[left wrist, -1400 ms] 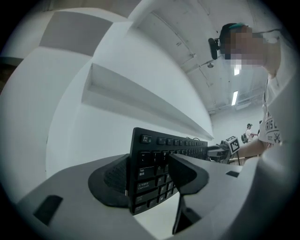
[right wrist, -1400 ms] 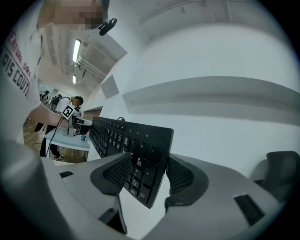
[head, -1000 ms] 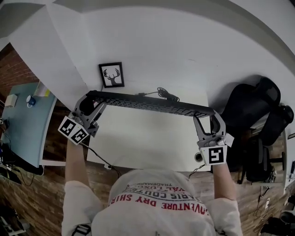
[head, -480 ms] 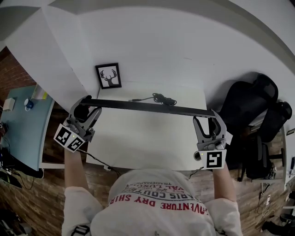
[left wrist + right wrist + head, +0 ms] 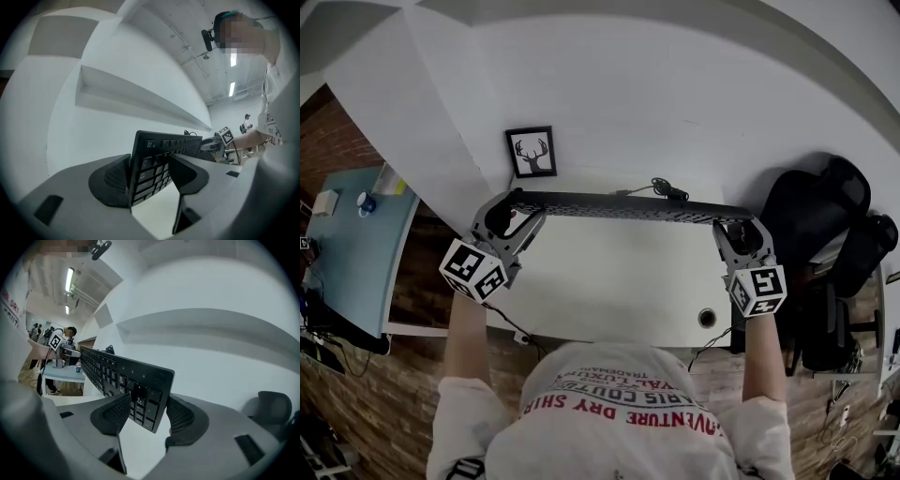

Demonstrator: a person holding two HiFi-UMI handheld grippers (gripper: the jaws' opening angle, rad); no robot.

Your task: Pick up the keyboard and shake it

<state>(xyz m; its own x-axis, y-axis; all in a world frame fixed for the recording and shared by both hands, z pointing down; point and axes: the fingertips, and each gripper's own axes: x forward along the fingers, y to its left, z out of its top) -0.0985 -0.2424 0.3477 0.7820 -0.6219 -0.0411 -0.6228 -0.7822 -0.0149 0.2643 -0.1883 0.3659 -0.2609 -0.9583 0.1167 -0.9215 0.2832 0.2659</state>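
Note:
A long black keyboard point(image 5: 628, 206) hangs level above the white desk point(image 5: 609, 291), seen nearly edge-on in the head view. My left gripper point(image 5: 512, 212) is shut on its left end, and my right gripper point(image 5: 742, 234) is shut on its right end. In the left gripper view the pads clamp the key side and the back of the keyboard point(image 5: 161, 157), with the left gripper point(image 5: 150, 171) around its end. In the right gripper view the keyboard point(image 5: 117, 373) runs off to the left from the right gripper point(image 5: 145, 413). Its cable point(image 5: 670, 190) trails from the far edge.
A framed deer picture point(image 5: 531, 153) leans on the wall at the desk's back left. A black office chair point(image 5: 825, 225) stands to the right, and a blue-grey table point(image 5: 347, 244) to the left. A round cable hole point(image 5: 706, 318) sits near the desk's front right corner.
The keyboard dropped and turned edge-on half a second ago, then rose and moved away from the person and a little right. Both grippers stayed clamped on its ends throughout.

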